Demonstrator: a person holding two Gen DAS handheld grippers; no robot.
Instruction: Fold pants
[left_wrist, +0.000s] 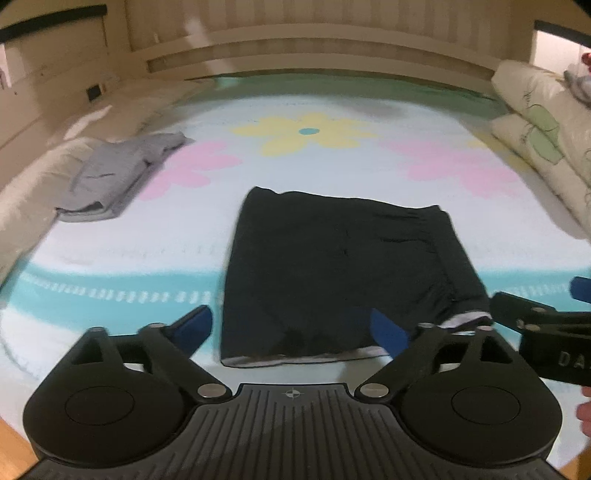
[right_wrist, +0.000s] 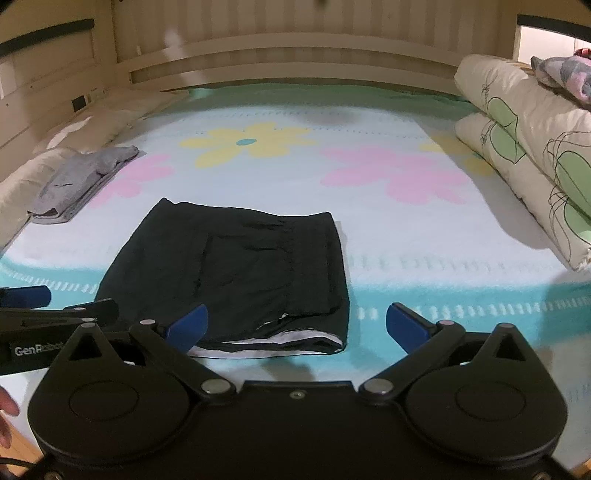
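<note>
Black pants (left_wrist: 332, 266) lie folded into a flat rectangle on the flowered bedspread, also shown in the right wrist view (right_wrist: 240, 273). A white lining strip shows along their near edge. My left gripper (left_wrist: 295, 328) is open and empty, just above the near edge of the pants. My right gripper (right_wrist: 297, 326) is open and empty over the near right corner of the pants. The right gripper's body shows at the right edge of the left wrist view (left_wrist: 546, 328), and the left gripper's body at the left edge of the right wrist view (right_wrist: 55, 321).
A folded grey garment (left_wrist: 114, 177) lies at the left side of the bed (right_wrist: 424, 240). Stacked cream quilts with green leaf print (right_wrist: 528, 147) sit along the right side. A cream pillow roll (left_wrist: 33, 184) lines the left edge. A wooden headboard (left_wrist: 314, 48) stands at the back.
</note>
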